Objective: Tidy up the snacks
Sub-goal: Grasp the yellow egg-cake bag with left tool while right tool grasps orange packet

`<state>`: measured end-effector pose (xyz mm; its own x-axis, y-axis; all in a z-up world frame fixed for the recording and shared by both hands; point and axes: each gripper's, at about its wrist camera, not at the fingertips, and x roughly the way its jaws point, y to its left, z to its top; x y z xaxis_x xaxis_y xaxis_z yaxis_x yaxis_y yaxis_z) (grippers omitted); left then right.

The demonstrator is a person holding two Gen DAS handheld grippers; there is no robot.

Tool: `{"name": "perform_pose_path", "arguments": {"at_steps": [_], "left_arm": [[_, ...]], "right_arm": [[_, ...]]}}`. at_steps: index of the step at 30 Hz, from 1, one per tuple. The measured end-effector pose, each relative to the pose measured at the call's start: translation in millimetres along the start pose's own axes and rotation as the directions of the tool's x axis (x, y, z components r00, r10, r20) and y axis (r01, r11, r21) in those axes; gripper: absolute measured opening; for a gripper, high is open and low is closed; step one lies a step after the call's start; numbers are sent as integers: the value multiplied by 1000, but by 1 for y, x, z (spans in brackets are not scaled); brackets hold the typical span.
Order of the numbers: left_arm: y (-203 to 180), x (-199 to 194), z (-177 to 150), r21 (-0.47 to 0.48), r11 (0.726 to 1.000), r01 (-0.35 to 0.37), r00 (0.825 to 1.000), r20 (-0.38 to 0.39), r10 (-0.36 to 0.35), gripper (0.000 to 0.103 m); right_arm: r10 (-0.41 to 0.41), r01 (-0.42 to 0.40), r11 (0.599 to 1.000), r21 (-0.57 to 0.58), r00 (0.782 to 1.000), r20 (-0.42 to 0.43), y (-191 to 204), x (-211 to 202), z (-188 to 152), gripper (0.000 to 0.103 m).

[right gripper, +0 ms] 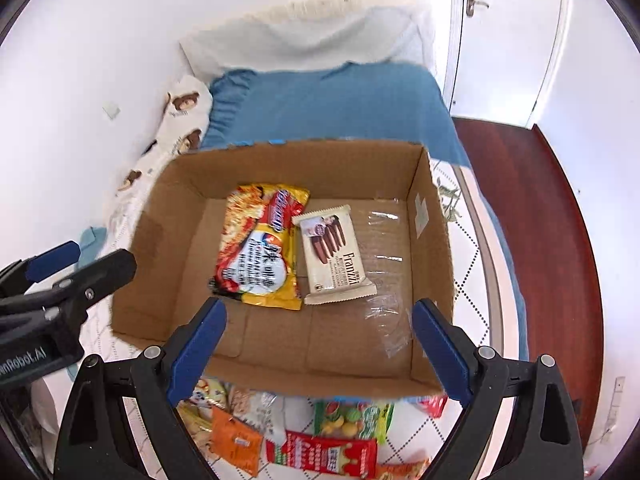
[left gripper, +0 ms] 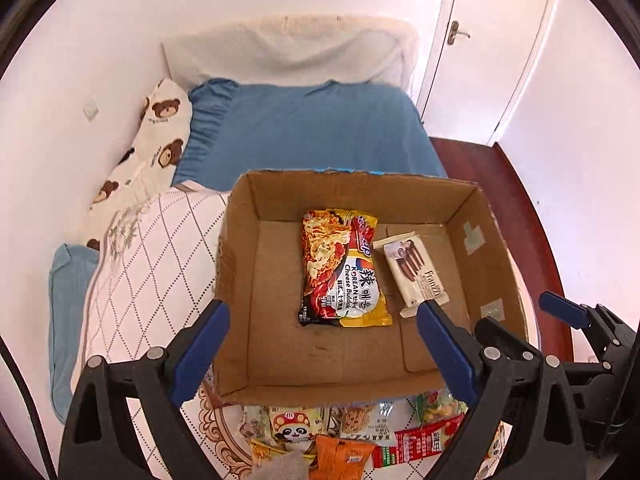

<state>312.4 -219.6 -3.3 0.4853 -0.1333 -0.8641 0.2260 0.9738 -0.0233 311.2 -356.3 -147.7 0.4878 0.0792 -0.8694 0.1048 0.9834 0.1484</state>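
Observation:
An open cardboard box stands on the bed. Inside lie a yellow-red Korean cheese noodle packet and, to its right, a white Franzzi biscuit packet. My left gripper is open and empty above the box's near side. My right gripper is open and empty above the box's near right part; it also shows in the left wrist view. A pile of loose snack packets lies on the bed in front of the box.
The bed has a white quilted cover, a blue blanket behind the box and a bear-print pillow by the left wall. A red wooden floor and a white door are on the right.

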Motion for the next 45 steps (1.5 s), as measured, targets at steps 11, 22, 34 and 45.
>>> {"name": "perform_pose_path", "arguments": {"at_steps": [11, 22, 34, 45], "left_arm": [[3, -52, -39, -14, 1000, 6, 998, 65, -5, 96], [59, 44, -191, 51, 987, -150, 938, -309, 158, 96], [54, 153, -236, 96, 992, -85, 855, -504, 122, 54], [125, 142, -270, -357, 927, -112, 834, -541, -107, 56]], "right_arm": [[87, -89, 994, 58, 996, 35, 5, -51, -43, 96], [254, -190, 947, 261, 937, -241, 13, 37, -147, 96], [195, -106, 963, 248, 908, -372, 28, 79, -205, 96], [188, -59, 954, 292, 880, -437, 76, 144, -208, 96]]}}
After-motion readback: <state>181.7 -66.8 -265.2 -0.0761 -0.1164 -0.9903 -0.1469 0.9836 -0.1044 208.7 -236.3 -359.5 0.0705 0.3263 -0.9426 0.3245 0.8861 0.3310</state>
